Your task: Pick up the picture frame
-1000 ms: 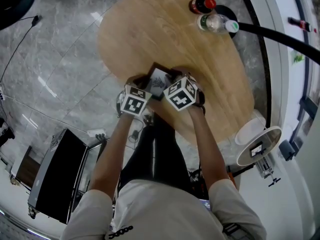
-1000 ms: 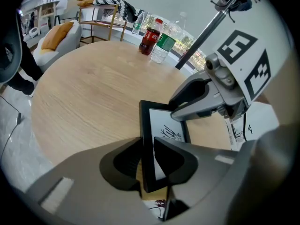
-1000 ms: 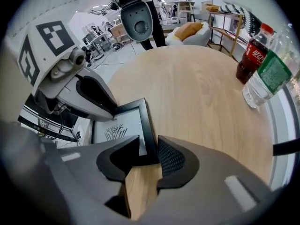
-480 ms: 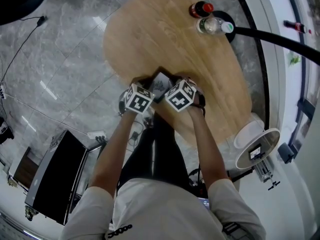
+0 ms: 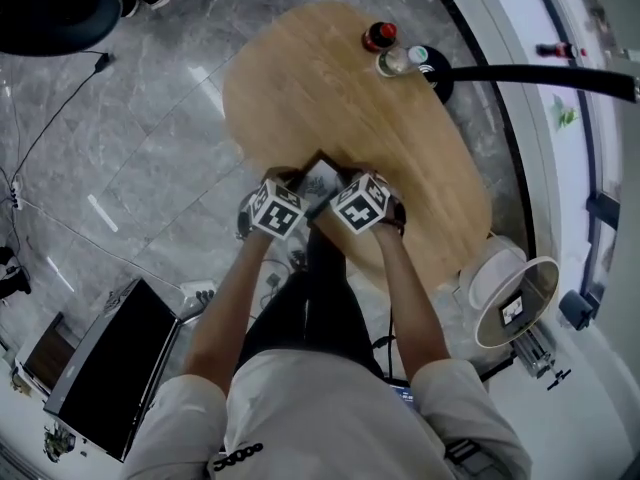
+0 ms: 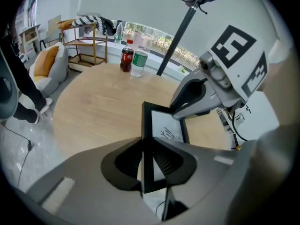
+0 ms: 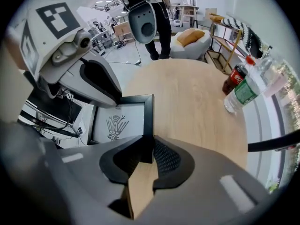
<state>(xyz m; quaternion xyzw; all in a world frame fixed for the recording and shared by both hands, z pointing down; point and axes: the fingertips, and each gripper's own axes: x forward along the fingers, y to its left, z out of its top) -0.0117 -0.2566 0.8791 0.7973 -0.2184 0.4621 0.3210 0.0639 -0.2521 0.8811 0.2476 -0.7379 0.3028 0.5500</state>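
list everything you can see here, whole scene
picture frame: one, black with a white print, at the table's near edge, between both grippers
table: one, light wood, oval, centre
cola bottle: one, dark with a red cap, table's far end
water bottle: one, clear with a green label, beside the cola bottle
pole: one, black, slanting past the table's far end
floor: grey marble, all round the table
flat case: one, black, lower left
left gripper: one, grey, jaws shut on the picture frame's edge
right gripper: one, grey, jaws have just been closing, now pressed on the opposite edge
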